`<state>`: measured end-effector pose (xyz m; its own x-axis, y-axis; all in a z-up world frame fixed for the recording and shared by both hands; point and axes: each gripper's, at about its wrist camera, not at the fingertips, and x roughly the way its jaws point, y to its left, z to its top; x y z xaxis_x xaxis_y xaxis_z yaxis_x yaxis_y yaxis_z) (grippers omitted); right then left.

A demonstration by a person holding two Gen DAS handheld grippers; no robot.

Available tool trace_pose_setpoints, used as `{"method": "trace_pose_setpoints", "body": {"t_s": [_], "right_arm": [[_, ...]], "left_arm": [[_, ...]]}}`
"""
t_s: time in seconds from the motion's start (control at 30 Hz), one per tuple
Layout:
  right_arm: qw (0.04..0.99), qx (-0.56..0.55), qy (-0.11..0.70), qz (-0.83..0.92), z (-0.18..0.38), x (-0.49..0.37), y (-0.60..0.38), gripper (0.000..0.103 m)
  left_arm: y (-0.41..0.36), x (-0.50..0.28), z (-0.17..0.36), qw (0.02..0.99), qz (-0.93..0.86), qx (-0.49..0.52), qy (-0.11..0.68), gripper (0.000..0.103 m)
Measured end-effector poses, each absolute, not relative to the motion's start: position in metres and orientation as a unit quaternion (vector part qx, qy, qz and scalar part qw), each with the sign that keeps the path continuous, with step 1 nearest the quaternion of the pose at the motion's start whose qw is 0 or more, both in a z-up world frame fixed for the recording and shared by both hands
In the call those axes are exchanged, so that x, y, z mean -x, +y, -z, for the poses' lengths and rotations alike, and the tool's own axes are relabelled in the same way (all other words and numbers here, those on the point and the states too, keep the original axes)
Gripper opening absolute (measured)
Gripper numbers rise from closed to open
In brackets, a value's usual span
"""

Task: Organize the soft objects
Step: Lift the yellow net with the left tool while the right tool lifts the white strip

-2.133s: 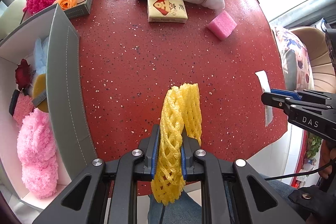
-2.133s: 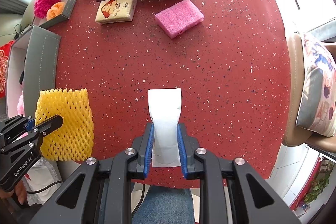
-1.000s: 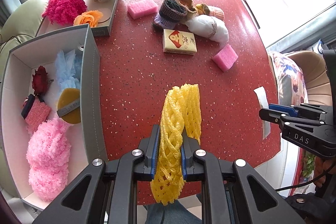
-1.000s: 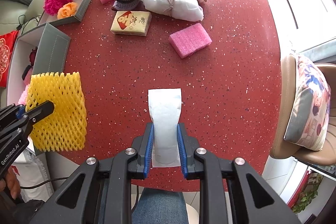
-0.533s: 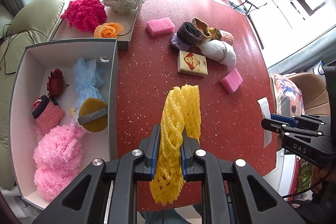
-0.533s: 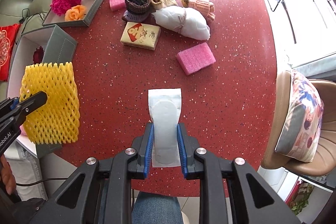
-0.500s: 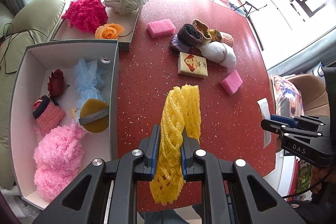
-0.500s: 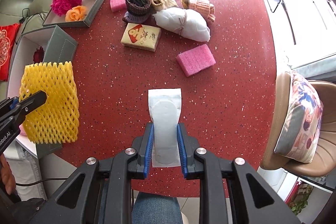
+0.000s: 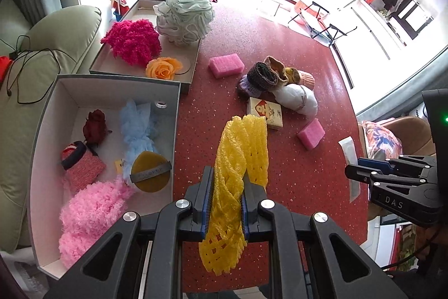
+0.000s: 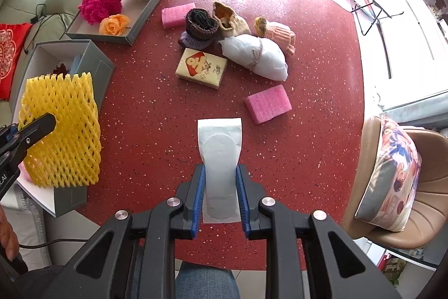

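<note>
Left wrist view shows my left gripper point(image 9: 226, 201) closed tight on the yellow foam net point(image 9: 238, 159), which is squeezed and twisted between the jaws and sticks out past them on both ends. Its long axis runs along the fingers, pointing forward. The open grey box point(image 9: 175, 131) lies to the left of this gripper, just beside it, with its near wall between the net and the inside. I judge the left hand is clearly the nearer one to the box, so the coming move is a shift to the left over that wall.

My right gripper point(image 10: 219, 195) is closed on a flat white pad in its wrapper point(image 10: 219, 147), held by the long edges, with its long axis also forward. It hangs above the red speckled table point(image 10: 156, 114), well apart from the box.

The net is a light open mesh and looks springy, so I expect it to widen again when released. Inside the box I see a fluffy pink pom point(image 9: 89, 215), a pale blue mesh piece point(image 9: 137, 125) and a round yellow sponge point(image 9: 149, 173). On the table there are two pink sponge blocks point(image 10: 267, 104), knitted things and a tissue pack point(image 10: 201, 67).
</note>
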<state>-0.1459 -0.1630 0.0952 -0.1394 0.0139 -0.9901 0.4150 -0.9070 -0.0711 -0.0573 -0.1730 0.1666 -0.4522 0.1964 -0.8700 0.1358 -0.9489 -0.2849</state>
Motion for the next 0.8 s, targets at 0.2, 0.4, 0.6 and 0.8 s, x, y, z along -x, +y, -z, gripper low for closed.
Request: {"method": "trace_pose_setpoints", "body": {"t_s": [0.2, 0.4, 0.6, 0.8], "right_arm": [[0.160, -0.623, 0.183, 0.744, -0.107, 0.144, -0.187, 0.024], [0.183, -0.601, 0.203, 0.751, -0.117, 0.140, -0.213, 0.024], [0.196, -0.590, 0.205, 0.756, -0.124, 0.143, -0.227, 0.024], [0.216, -0.582, 0.211, 0.755, -0.130, 0.142, -0.245, 0.024]], "left_arm": [[-0.194, 0.053, -0.170, -0.009, -0.842, 0.510, -0.175, 0.018], [-0.215, 0.046, -0.182, -0.040, -0.850, 0.492, -0.183, 0.018], [-0.234, 0.037, -0.192, -0.072, -0.854, 0.480, -0.189, 0.018], [-0.250, 0.021, -0.195, -0.094, -0.848, 0.480, -0.205, 0.018]]}}
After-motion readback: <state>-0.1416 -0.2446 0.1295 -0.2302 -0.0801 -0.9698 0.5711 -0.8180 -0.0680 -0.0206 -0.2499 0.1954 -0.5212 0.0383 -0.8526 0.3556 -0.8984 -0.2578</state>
